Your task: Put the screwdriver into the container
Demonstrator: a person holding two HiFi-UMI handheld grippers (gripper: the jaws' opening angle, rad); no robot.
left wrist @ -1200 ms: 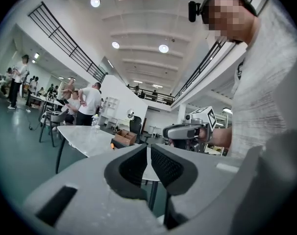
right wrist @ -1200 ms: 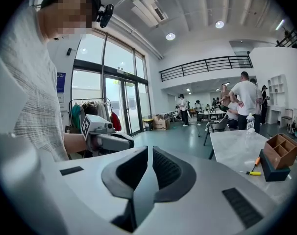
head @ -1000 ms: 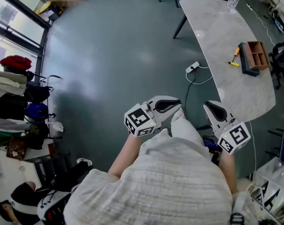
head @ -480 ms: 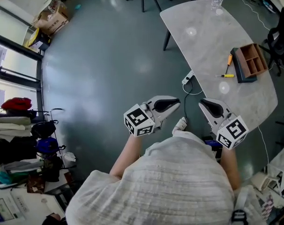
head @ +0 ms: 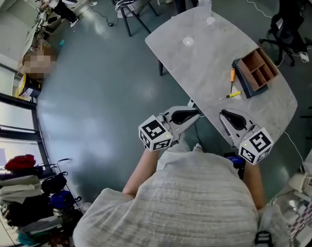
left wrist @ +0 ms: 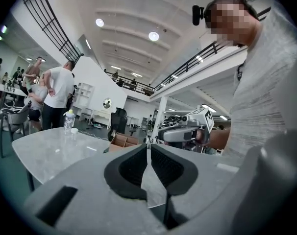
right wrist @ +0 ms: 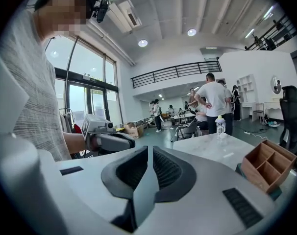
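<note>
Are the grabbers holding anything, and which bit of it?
Nothing is held. The left gripper and right gripper are shut and empty. The screwdrivers lie on the table.

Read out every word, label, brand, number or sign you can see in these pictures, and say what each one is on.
No text can be read in any view.
Black-and-white marker cube on the left tongs: square pattern only, no letters.
Second marker cube on the right tongs: the same.
Clear plastic bottle on the pale marbled table: label too small to read.
</note>
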